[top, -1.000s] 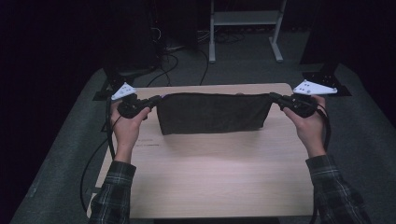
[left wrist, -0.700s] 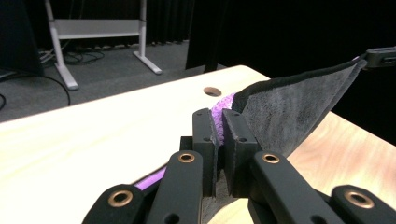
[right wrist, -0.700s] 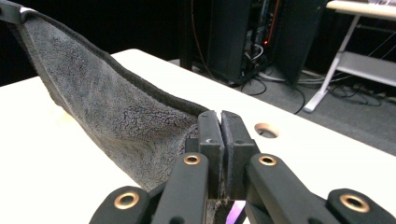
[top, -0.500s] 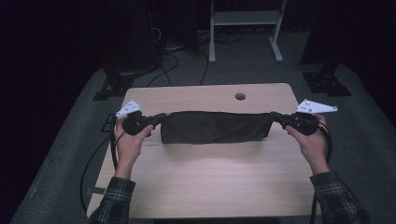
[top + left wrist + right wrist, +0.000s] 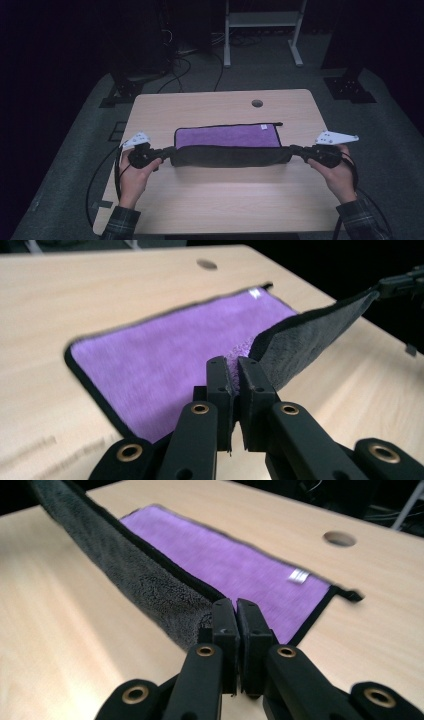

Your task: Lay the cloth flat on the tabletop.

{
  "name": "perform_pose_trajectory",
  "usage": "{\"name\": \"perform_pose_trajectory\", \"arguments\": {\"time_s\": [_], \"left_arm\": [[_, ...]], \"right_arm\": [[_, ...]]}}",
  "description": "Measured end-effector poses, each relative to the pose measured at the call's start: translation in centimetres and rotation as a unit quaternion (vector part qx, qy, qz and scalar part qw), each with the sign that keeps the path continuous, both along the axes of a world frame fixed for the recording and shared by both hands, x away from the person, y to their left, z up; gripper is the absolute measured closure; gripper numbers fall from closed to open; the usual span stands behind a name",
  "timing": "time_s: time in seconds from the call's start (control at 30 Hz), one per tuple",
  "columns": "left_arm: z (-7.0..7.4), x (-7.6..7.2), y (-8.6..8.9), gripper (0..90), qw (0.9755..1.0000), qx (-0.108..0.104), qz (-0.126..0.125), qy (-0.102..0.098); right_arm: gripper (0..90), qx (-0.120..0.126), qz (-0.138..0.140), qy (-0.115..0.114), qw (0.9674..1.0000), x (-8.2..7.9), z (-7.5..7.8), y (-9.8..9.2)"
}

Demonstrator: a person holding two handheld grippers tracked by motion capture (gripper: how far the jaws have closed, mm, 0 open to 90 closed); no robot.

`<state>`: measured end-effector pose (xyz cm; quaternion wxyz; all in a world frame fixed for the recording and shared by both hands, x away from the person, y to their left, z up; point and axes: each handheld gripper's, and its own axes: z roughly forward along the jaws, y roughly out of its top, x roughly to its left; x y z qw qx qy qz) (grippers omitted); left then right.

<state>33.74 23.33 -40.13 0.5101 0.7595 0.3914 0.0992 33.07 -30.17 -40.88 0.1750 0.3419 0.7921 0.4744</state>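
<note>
A cloth (image 5: 227,136), purple on one face and dark grey on the other with a black hem, lies partly spread on the wooden table (image 5: 200,105). Its far part rests flat, purple side up. The near edge (image 5: 230,155) is lifted and stretched taut between both grippers, grey side showing. My left gripper (image 5: 167,151) is shut on the cloth's near left corner (image 5: 245,352). My right gripper (image 5: 295,149) is shut on the near right corner (image 5: 200,615). A small white label (image 5: 298,575) sits near the far right corner.
A round cable hole (image 5: 257,103) is in the table's far right part. Cables (image 5: 100,185) trail off the left side to the grey floor. A white frame (image 5: 262,30) and dark stands sit beyond the table. Bare wood lies between the cloth and the near edge.
Both hands have come toward the person and down with the cloth. It hung as a dark sheet before; now its far part lies flat, purple side up, on the table.
</note>
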Motion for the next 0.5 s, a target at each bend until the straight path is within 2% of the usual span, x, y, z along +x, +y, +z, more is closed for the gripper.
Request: {"name": "perform_pose_trajectory", "arguments": {"time_s": [0.03, 0.1, 0.17, 0.2, 0.3, 0.37, 0.43, 0.47, 0.5], "left_arm": [[-0.3, -0.4, 0.0, 85.0, 1.0000, 0.001, 0.000, 0.003], [-1.1, -1.5, 0.2, 85.0, 0.9998, 0.005, -0.009, 0.014], [-1.3, -1.8, 0.2, 84.9, 0.9997, 0.008, -0.012, 0.019], [-1.9, -2.3, 0.3, 84.9, 0.9995, 0.011, -0.014, 0.026], [-2.5, -2.8, 0.4, 84.9, 0.9990, 0.017, -0.021, 0.037], [-2.9, -3.2, 0.3, 84.7, 0.9985, 0.023, -0.025, 0.043], [-3.3, -3.6, 0.3, 84.7, 0.9976, 0.030, -0.031, 0.055], [-3.6, -3.9, 0.2, 84.6, 0.9967, 0.038, -0.035, 0.062], [-3.6, -3.9, 0.2, 84.5, 0.9967, 0.038, -0.035, 0.062]], "right_arm": [[87.2, 0.000, 0.000, 0.000, 1.0000, 0.0, 0.0, 0.0], [87.1, -0.003, 0.008, 0.007, 0.9999, -1.1, -0.5, 0.0], [87.2, -0.005, 0.011, 0.010, 0.9999, -1.5, -0.9, -0.1], [87.2, -0.008, 0.018, 0.022, 0.9996, -2.2, -1.5, 0.0], [87.1, -0.014, 0.023, 0.031, 0.9992, -2.7, -2.2, 0.0], [87.2, -0.026, 0.030, 0.050, 0.9980, -3.5, -3.2, 0.1], [87.1, -0.031, 0.032, 0.053, 0.9976, -3.7, -3.6, 0.1], [87.0, -0.035, 0.036, 0.063, 0.9967, -4.2, -4.1, 0.0], [87.0, -0.038, 0.038, 0.066, 0.9964, -4.3, -4.3, 0.0]]}}
